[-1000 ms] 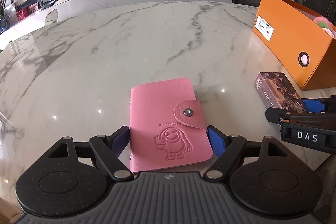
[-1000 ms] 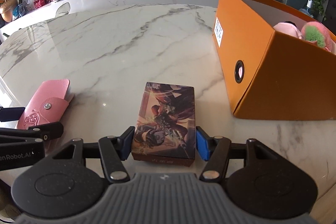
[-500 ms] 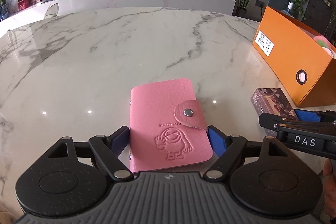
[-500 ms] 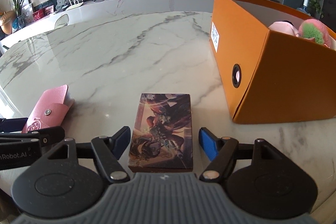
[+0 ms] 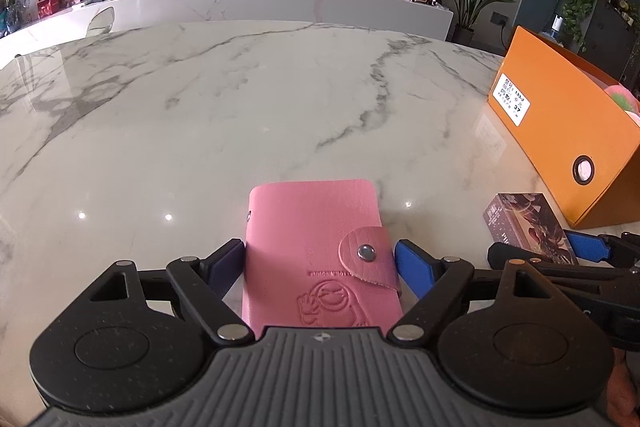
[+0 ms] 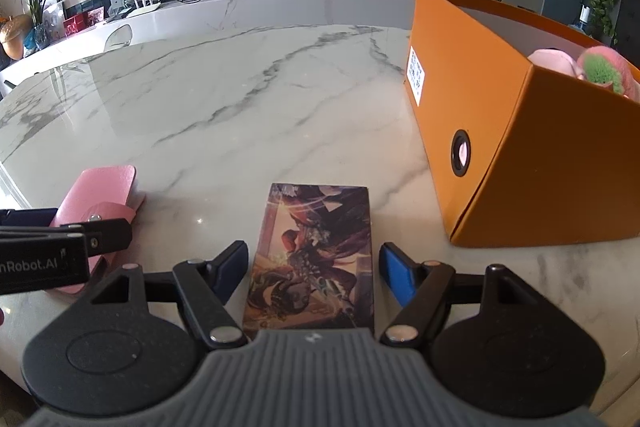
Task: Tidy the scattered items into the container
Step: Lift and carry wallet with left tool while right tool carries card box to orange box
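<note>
A pink snap card wallet lies flat on the marble table. My left gripper is open and straddles it, the blue pads right against its two long edges. The wallet also shows at the left of the right wrist view. A dark illustrated card box lies flat between the fingers of my right gripper, which is open with a narrow gap on each side. The box also shows at the right of the left wrist view. The orange container stands open-topped just right of the box, holding plush toys.
Both grippers sit side by side near the table's front edge, the left one close beside the right. The container's near corner is a short way from the card box. A long counter with plants and ornaments runs behind the table.
Both grippers have slid forward, so the wallet and the card box now reach deeper between the fingers. Both views have tipped up. The right gripper's fingers have spread slightly.
</note>
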`<state>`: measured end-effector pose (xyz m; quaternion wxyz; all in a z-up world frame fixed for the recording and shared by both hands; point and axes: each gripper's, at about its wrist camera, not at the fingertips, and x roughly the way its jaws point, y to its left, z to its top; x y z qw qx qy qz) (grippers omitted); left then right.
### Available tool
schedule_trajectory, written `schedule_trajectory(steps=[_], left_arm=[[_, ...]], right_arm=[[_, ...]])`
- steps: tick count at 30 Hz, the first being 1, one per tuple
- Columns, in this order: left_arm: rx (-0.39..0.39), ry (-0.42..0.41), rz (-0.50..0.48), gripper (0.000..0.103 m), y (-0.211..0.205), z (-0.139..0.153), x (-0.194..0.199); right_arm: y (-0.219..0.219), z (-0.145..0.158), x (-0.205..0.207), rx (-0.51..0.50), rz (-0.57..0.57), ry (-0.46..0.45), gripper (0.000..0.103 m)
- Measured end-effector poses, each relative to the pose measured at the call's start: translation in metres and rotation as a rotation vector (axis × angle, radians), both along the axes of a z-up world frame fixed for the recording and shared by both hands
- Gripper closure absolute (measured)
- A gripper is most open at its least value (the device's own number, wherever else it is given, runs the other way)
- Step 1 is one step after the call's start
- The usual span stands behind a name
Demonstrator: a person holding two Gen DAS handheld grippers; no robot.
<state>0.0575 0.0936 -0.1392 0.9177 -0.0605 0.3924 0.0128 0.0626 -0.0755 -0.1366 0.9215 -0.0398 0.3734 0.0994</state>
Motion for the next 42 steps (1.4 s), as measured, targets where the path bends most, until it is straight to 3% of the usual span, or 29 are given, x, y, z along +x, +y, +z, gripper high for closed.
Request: schedule_trajectory(steps=[9,14,21,31,42], left_arm=[[0.056,-0.029,-0.022,0.006,-0.007,-0.005,-0.001],[0.047,-0.036,-0.019,0.007,-0.005,-0.005,-0.002],[0.069,-0.065,-0.016,0.008,-0.006,-0.002,-0.008],[0.093,-0.128,-0.013,0.009,-0.015,0.030,-0.020],[0.087,-0.237,-0.030,0.009,-0.035,0.083,-0.027]], right_arm=[[0.003,-0.003,0.002,-0.015,-0.002,-0.027,0.031],[0.006,-0.002,0.000,-0.022,0.016,-0.045,0.042],[0.006,0.008,-0.008,-0.010,0.033,-0.087,0.043],[0.005,0.025,-0.019,0.013,0.055,-0.150,0.043],[-0.019,0.082,-0.041,0.122,0.020,-0.303,0.043]])
